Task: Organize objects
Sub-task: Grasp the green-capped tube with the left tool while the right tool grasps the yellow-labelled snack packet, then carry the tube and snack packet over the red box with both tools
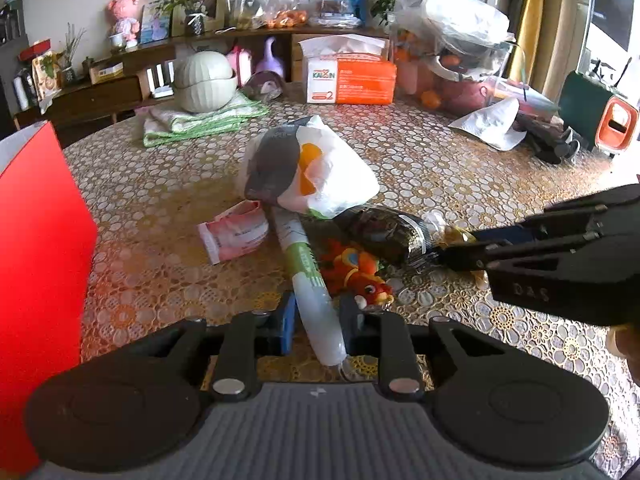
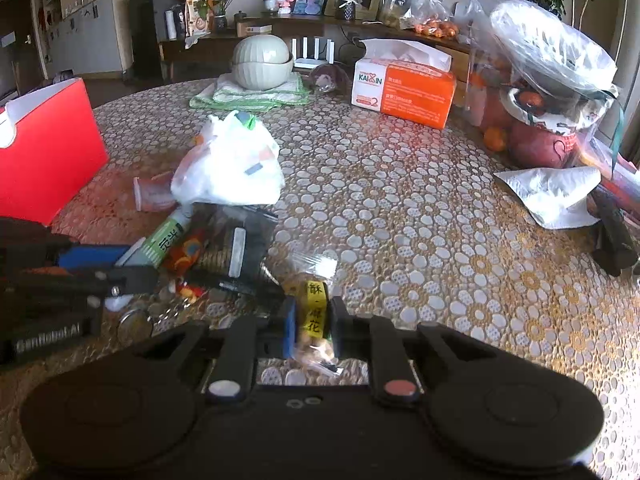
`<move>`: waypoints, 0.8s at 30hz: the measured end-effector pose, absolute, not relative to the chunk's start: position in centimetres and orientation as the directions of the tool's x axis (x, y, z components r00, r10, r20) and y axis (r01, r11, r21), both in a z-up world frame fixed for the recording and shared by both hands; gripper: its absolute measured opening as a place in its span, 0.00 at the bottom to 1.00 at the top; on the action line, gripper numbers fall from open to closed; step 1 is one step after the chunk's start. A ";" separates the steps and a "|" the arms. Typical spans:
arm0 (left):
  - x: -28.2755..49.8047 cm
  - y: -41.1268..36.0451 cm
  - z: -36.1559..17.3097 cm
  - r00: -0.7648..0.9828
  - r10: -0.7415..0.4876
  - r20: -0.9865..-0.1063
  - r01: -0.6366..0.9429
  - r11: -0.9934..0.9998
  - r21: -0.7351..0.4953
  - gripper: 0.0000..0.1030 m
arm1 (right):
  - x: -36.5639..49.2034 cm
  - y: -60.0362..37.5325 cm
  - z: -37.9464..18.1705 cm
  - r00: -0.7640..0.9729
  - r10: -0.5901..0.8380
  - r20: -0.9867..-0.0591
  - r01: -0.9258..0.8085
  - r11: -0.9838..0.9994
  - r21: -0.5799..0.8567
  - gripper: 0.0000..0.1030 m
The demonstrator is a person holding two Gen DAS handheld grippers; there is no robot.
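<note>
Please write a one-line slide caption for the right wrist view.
Right tool shut on a yellow-labelled snack packet above the patterned table, cluttered items nearby.

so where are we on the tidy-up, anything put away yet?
Nothing looks put away yet, though the inside of the red box is hidden. In hand: left gripper is shut on the white-and-green tube, right gripper is shut on the yellow-labelled snack packet. Left on the table: white plastic bag, pink packet, orange plush toy and dark foil packet.
</note>
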State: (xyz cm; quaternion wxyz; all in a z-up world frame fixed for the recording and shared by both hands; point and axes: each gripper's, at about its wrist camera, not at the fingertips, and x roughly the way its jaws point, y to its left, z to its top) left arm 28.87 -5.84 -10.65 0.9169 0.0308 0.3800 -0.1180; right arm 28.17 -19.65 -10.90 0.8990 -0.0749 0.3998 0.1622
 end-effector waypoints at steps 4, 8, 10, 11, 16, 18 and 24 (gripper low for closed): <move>28.3 -5.1 -10.2 0.685 -0.199 -0.701 0.218 0.974 -0.063 0.18 | 26.9 -20.2 -10.4 0.613 0.253 -0.748 -0.336 0.941 0.043 0.16; 27.1 -4.7 -9.7 0.682 -0.210 -0.701 0.202 0.975 -0.095 0.18 | 25.0 -20.4 -9.9 0.589 0.280 -0.758 -0.332 0.939 0.088 0.16; 26.3 -4.6 -9.7 0.678 -0.210 -0.705 0.189 0.976 -0.108 0.18 | 23.9 -20.5 -9.7 0.578 0.296 -0.761 -0.333 0.936 0.112 0.16; 25.9 -4.5 -9.7 0.677 -0.211 -0.706 0.185 0.976 -0.114 0.18 | 23.4 -20.5 -9.6 0.574 0.300 -0.762 -0.332 0.936 0.118 0.16; 23.3 -3.8 -9.2 0.675 -0.230 -0.702 0.159 0.973 -0.166 0.18 | 20.9 -20.4 -8.6 0.559 0.327 -0.762 -0.328 0.931 0.159 0.16; 22.2 -3.4 -9.0 0.678 -0.231 -0.697 0.147 0.973 -0.180 0.18 | 19.9 -20.2 -8.2 0.556 0.335 -0.760 -0.334 0.928 0.166 0.16; 19.4 -1.8 -8.4 0.681 -0.247 -0.689 0.107 0.965 -0.240 0.18 | 17.4 -19.1 -6.8 0.551 0.354 -0.755 -0.364 0.917 0.164 0.16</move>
